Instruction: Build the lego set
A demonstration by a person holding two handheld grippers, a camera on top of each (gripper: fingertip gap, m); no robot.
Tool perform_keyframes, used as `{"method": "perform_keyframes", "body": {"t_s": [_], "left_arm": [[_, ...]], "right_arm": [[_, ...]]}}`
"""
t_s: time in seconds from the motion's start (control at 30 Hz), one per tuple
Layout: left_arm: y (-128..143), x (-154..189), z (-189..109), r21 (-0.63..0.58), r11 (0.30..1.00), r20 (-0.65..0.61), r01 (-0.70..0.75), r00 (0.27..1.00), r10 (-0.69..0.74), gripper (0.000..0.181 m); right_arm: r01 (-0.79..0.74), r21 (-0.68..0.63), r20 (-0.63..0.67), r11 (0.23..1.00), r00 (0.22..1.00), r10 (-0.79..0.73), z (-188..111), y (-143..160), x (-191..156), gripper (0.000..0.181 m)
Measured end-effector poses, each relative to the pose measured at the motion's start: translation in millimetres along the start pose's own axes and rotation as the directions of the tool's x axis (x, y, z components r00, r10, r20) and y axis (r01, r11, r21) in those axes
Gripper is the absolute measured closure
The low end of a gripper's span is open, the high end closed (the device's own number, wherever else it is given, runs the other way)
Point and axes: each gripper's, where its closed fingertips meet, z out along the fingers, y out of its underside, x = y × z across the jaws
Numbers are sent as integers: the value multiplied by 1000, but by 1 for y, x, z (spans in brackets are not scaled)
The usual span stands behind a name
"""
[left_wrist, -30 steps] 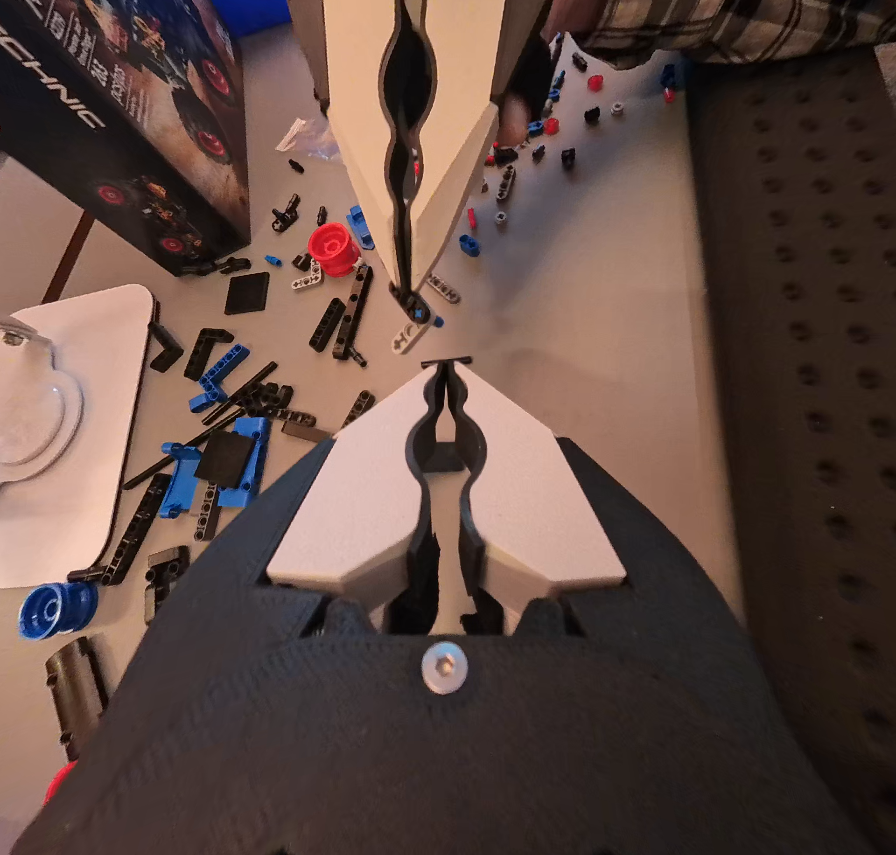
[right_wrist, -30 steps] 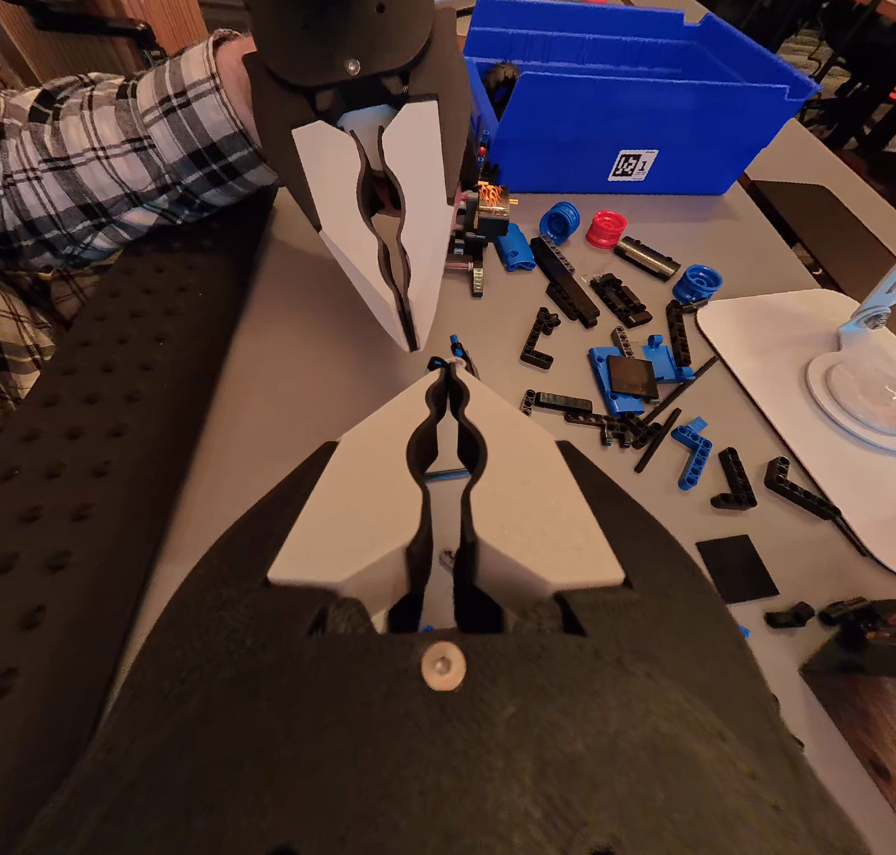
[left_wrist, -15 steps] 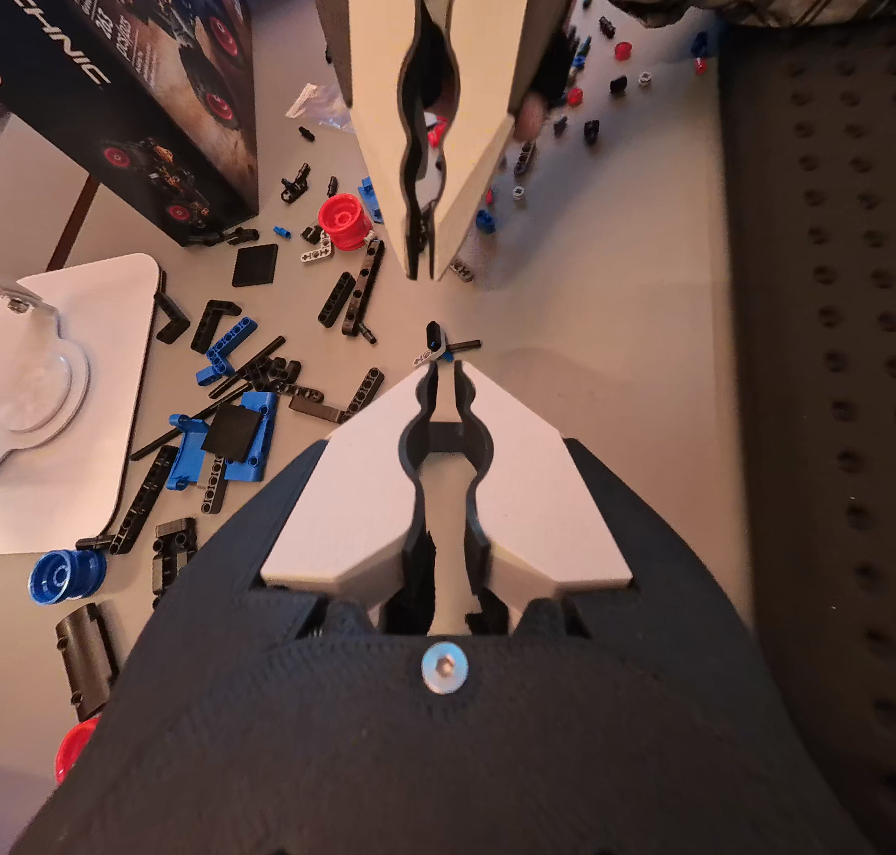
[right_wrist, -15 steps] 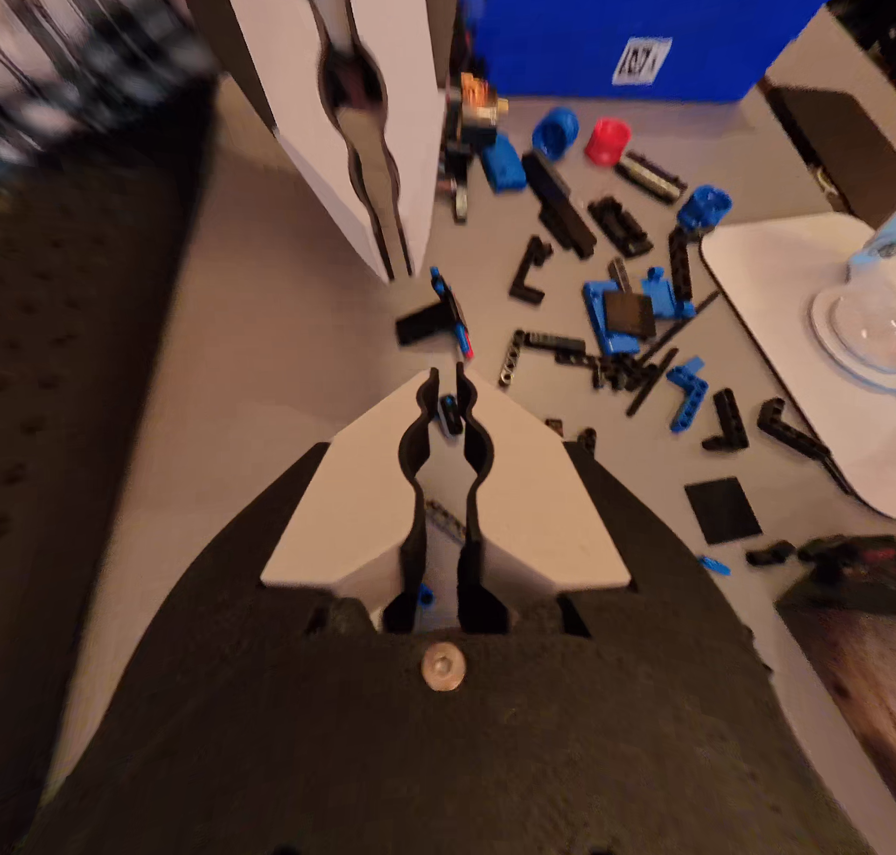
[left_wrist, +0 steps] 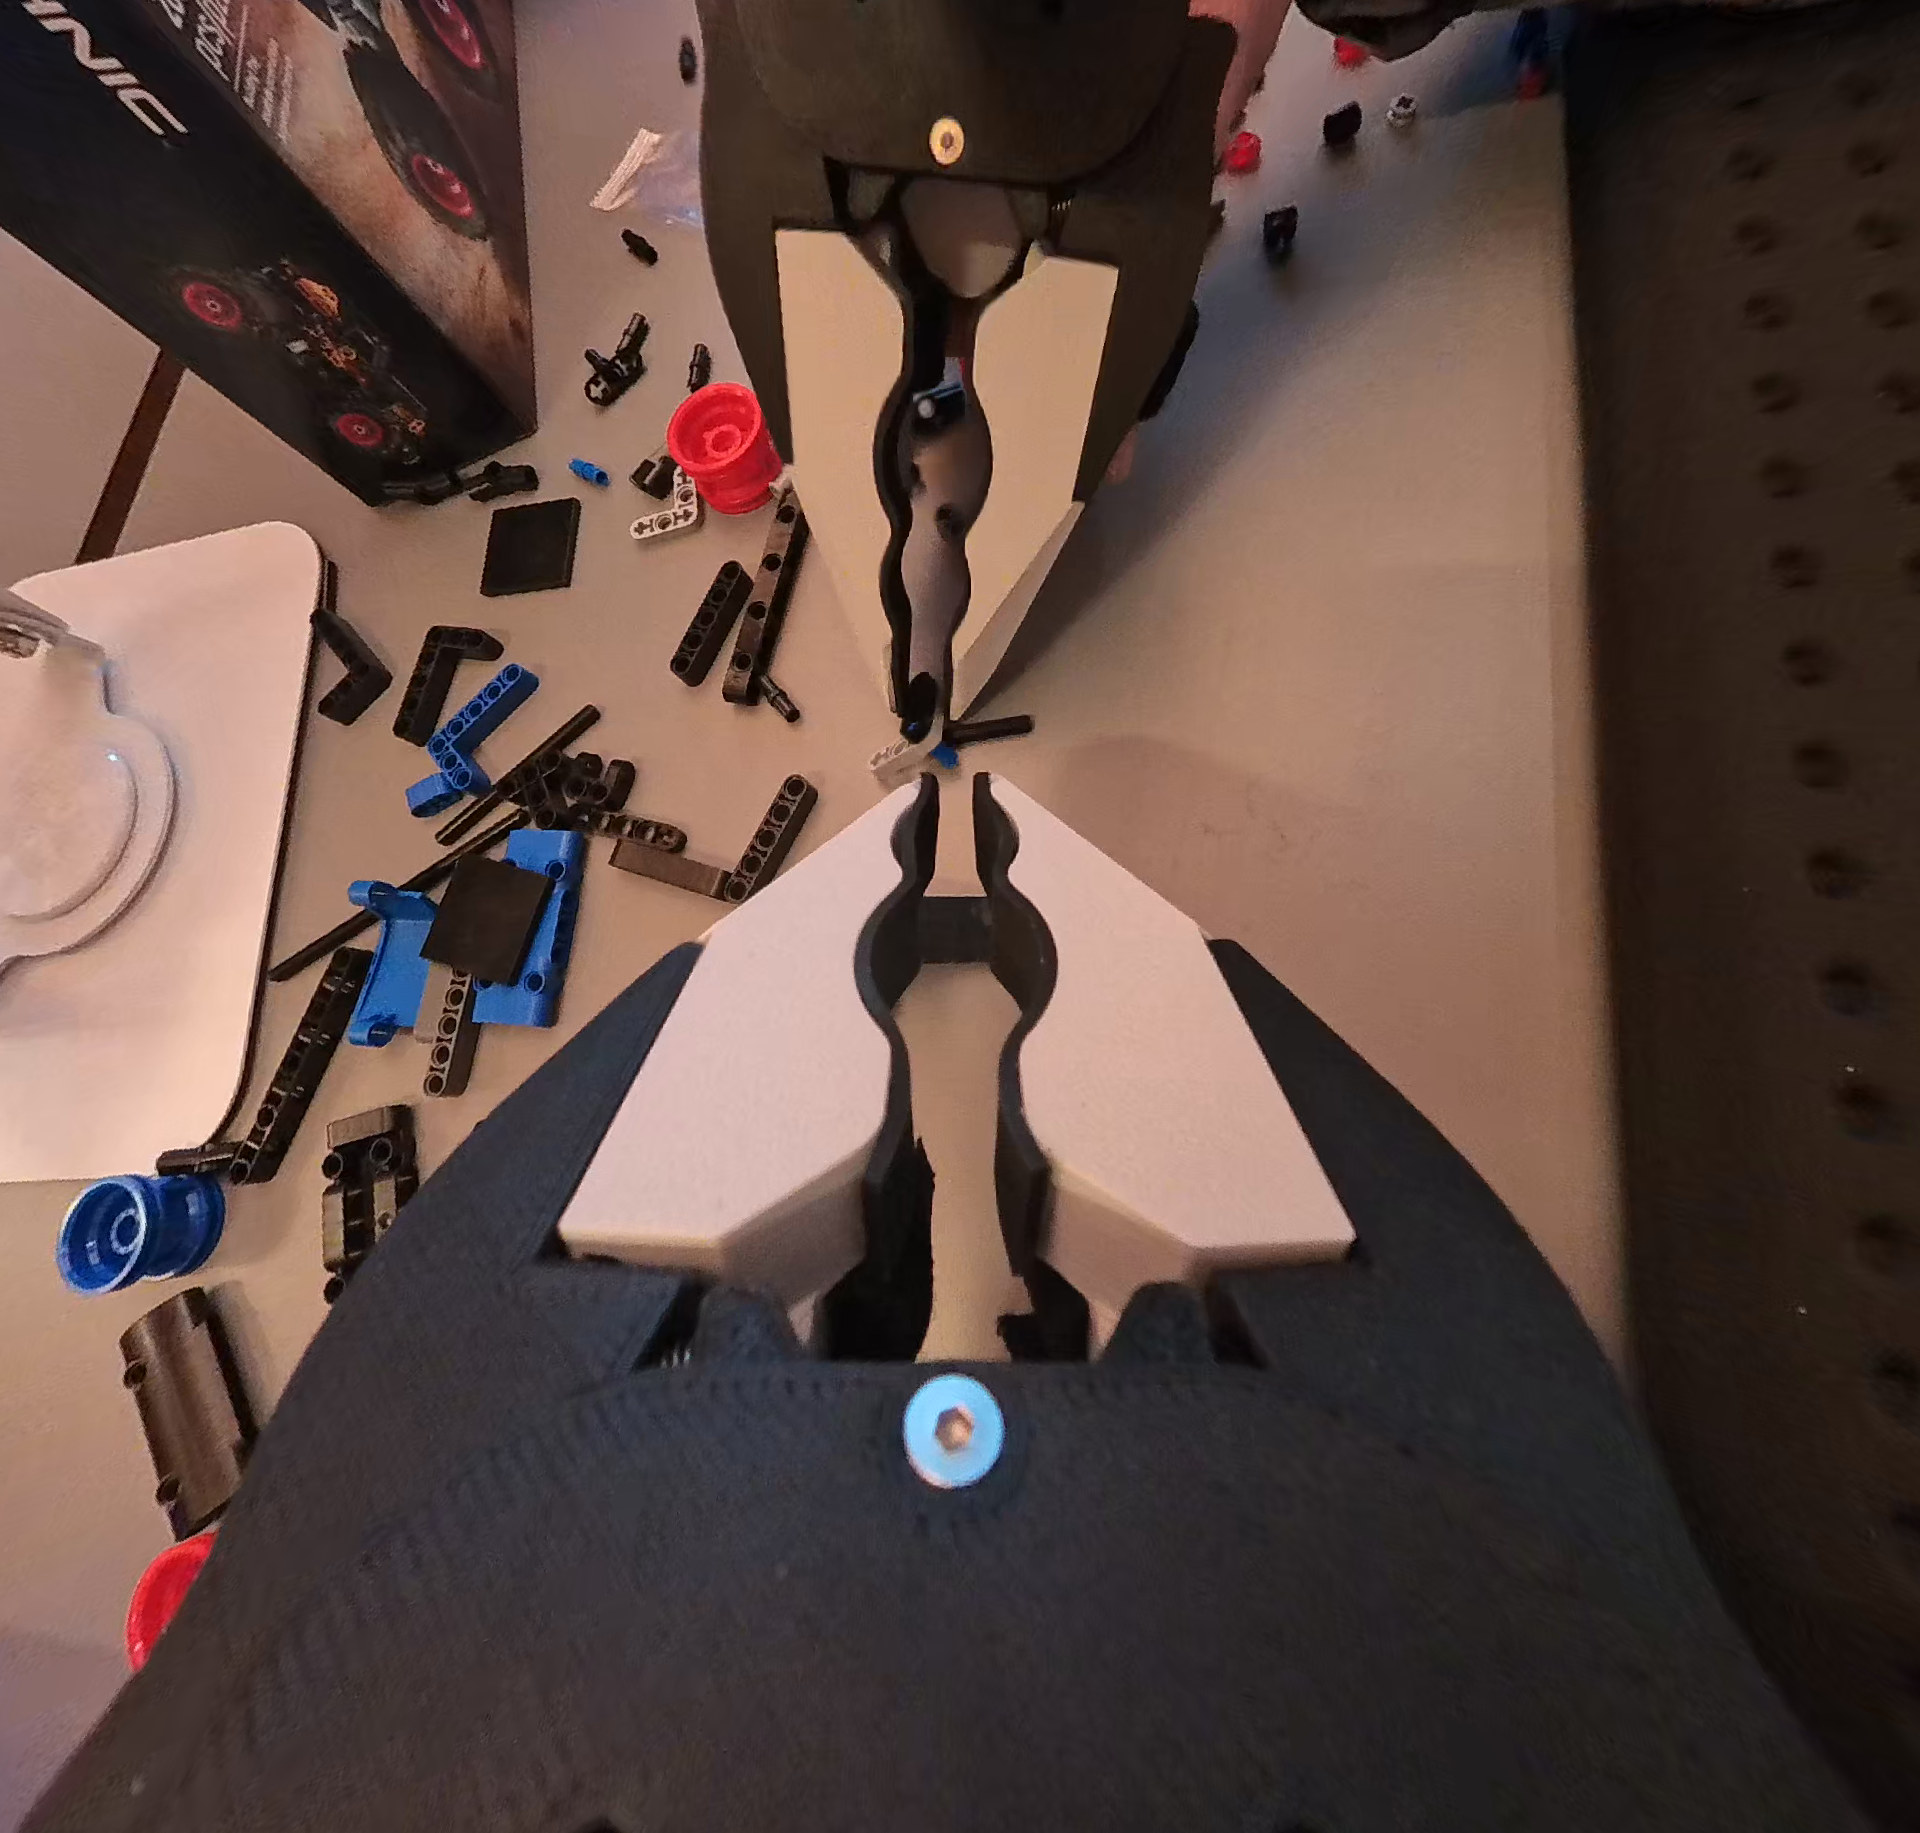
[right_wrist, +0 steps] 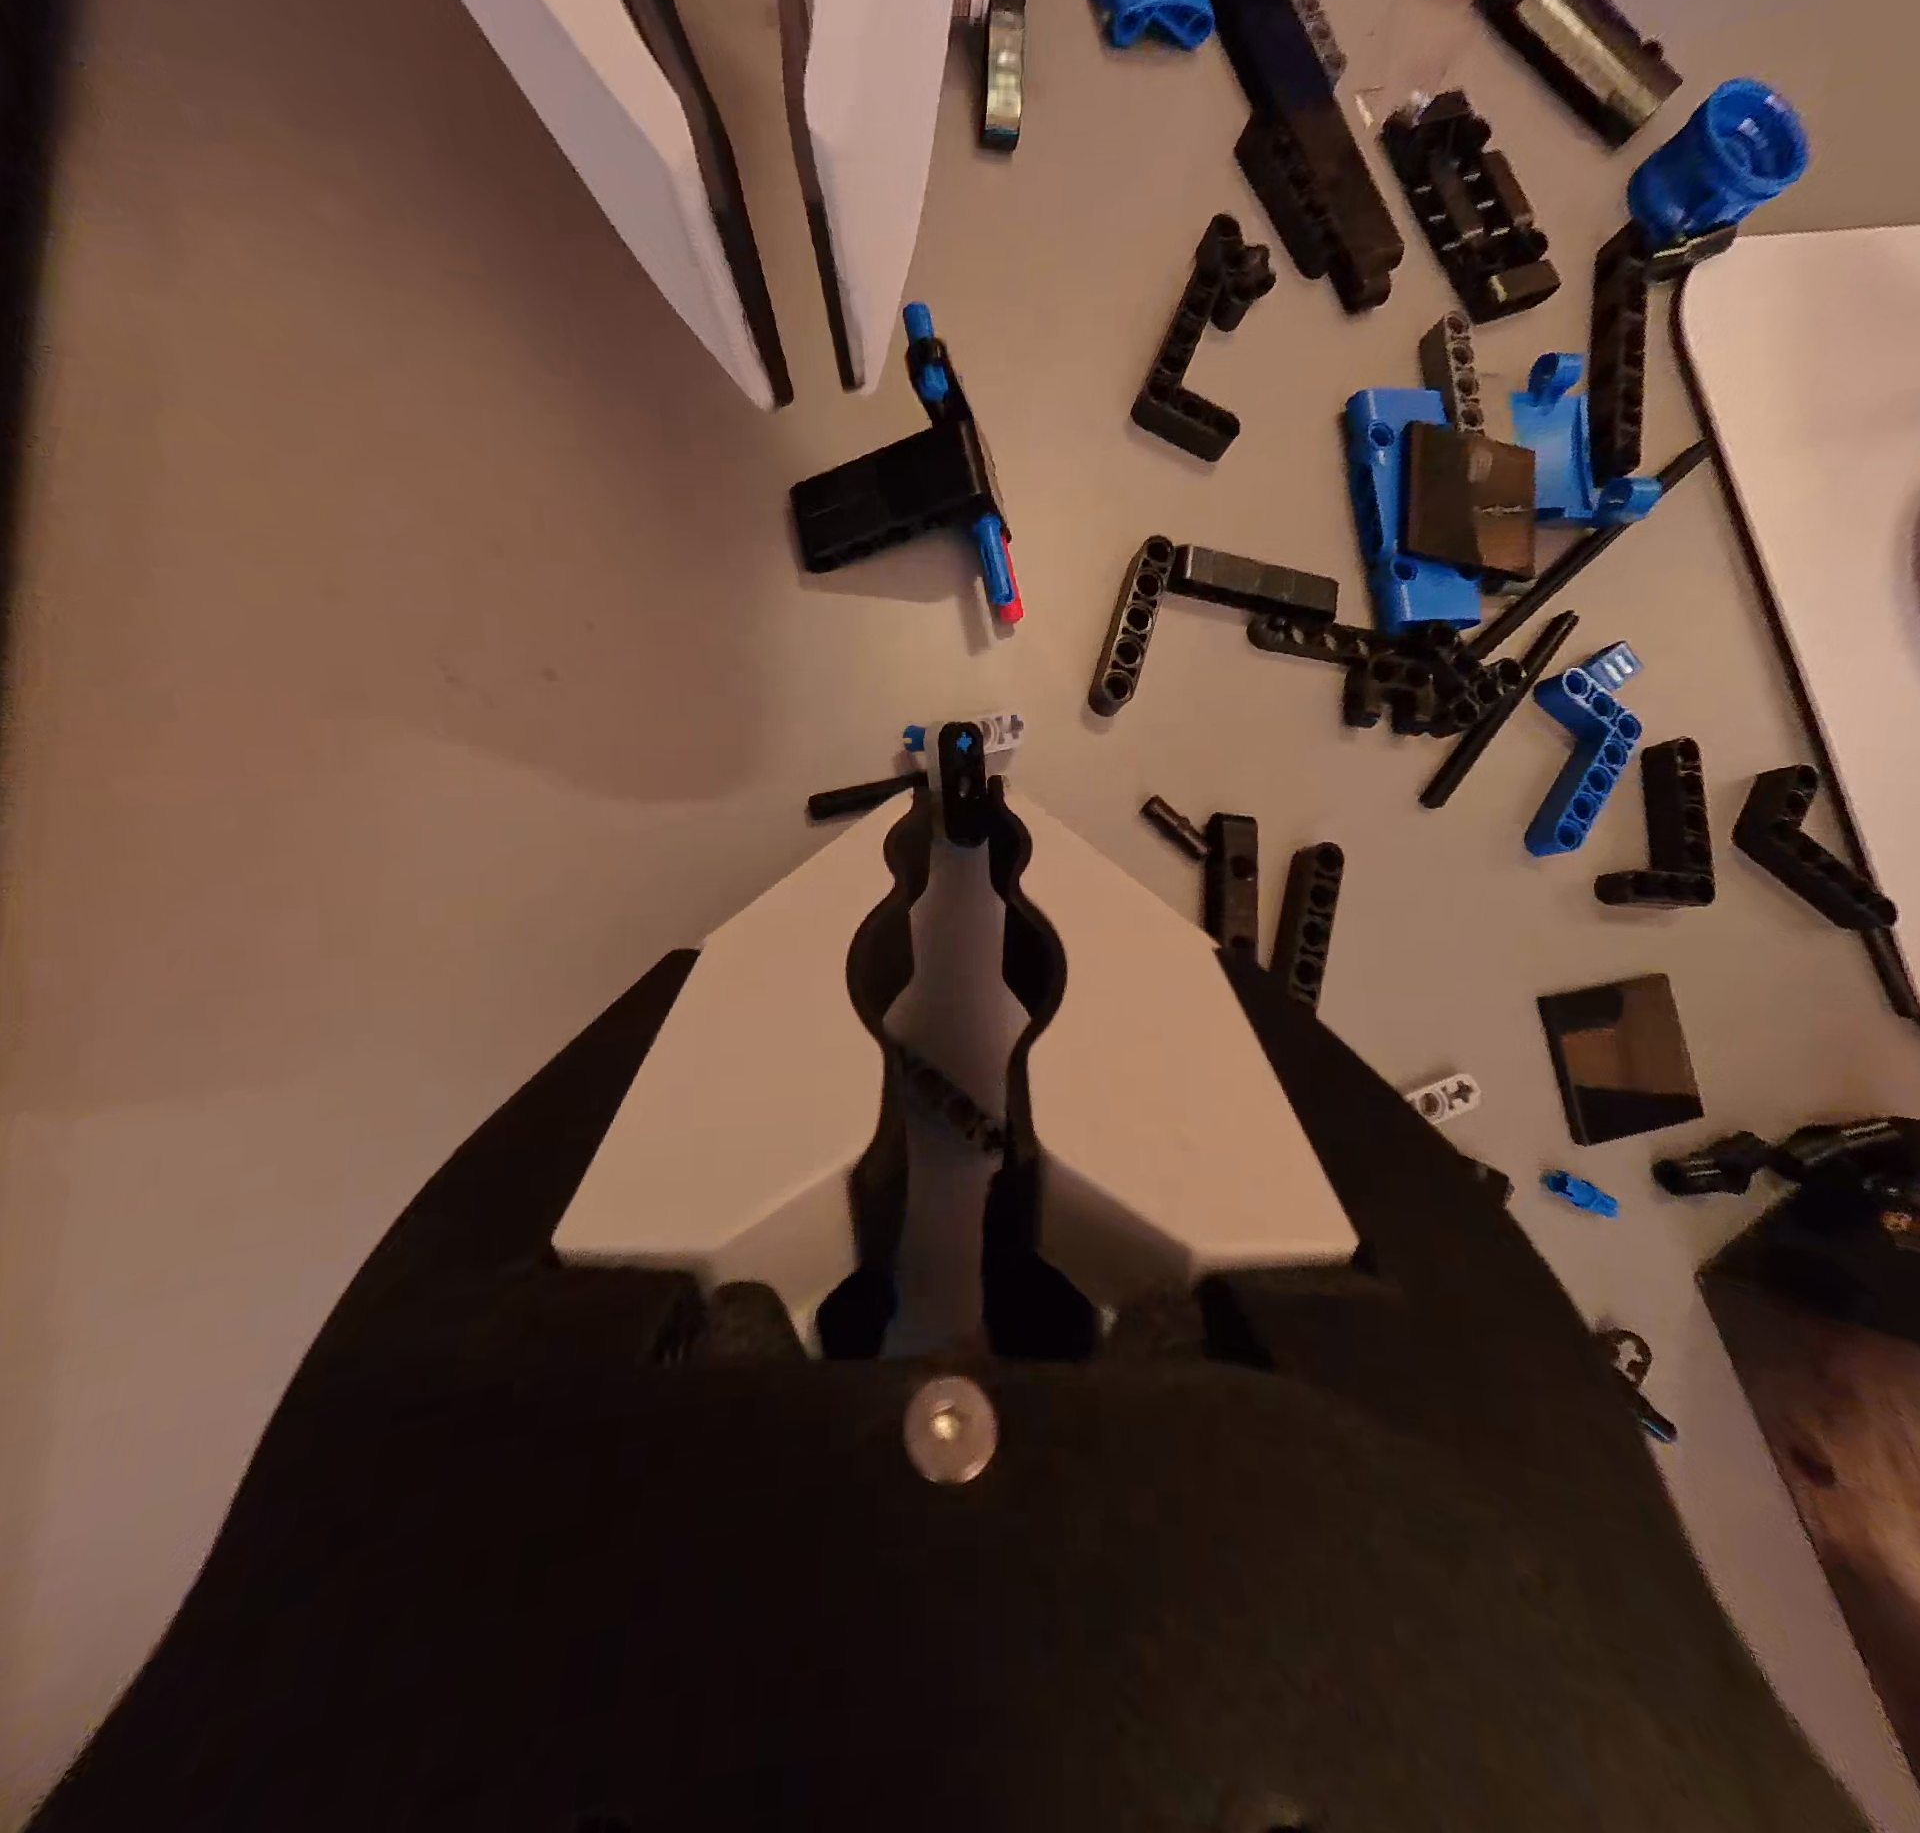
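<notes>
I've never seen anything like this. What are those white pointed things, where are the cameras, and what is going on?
No robot here: a person holds two hand-held grippers, each with two white fingers and a camera looking along them. One picture comes from the left gripper, jaws slightly apart and empty; the other from the right gripper, pinching a small black piece. On the grey table lie loose black beams, a red wheel hub and the set's box.
</notes>
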Motion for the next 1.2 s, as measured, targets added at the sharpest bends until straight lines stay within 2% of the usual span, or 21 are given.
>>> {"method": "perform_keyframes", "body": {"t_s": [0.1, 0.3, 0.53, 0.73, 0.87, 1.2], "left_arm": [[-2, -3, 0, 10, 1000, 17, 5, 1000, -5, 173], [-6, -5, 6, 15, 1000, 50, -20, 999, 20, 157], [-9, 4, 10, 22, 998, 15, -53, 999, 53, 172], [-13, 7, 7, 47, 997, 2, -59, 998, 58, 175], [-20, 5, 3, 95, 995, 0, -26, 1000, 26, 181], [-28, -4, -4, 164, 986, 9, 44, 999, -46, 181]], "right_arm": [[-26, 68, 10, 997, 1000, 25, -8, -11, 0, 173], [-51, 218, 82, 975, 996, 33, -29, -35, -9, 173], [-45, 261, 154, 964, 988, 4, -34, -44, -24, 173], [-53, 278, 178, 959, 984, 3, -38, -46, -27, 173], [-60, 305, 153, 951, 988, 13, -42, -49, -21, 174], [-57, 365, 85, 929, 996, 28, -51, -59, -10, 175]]}}
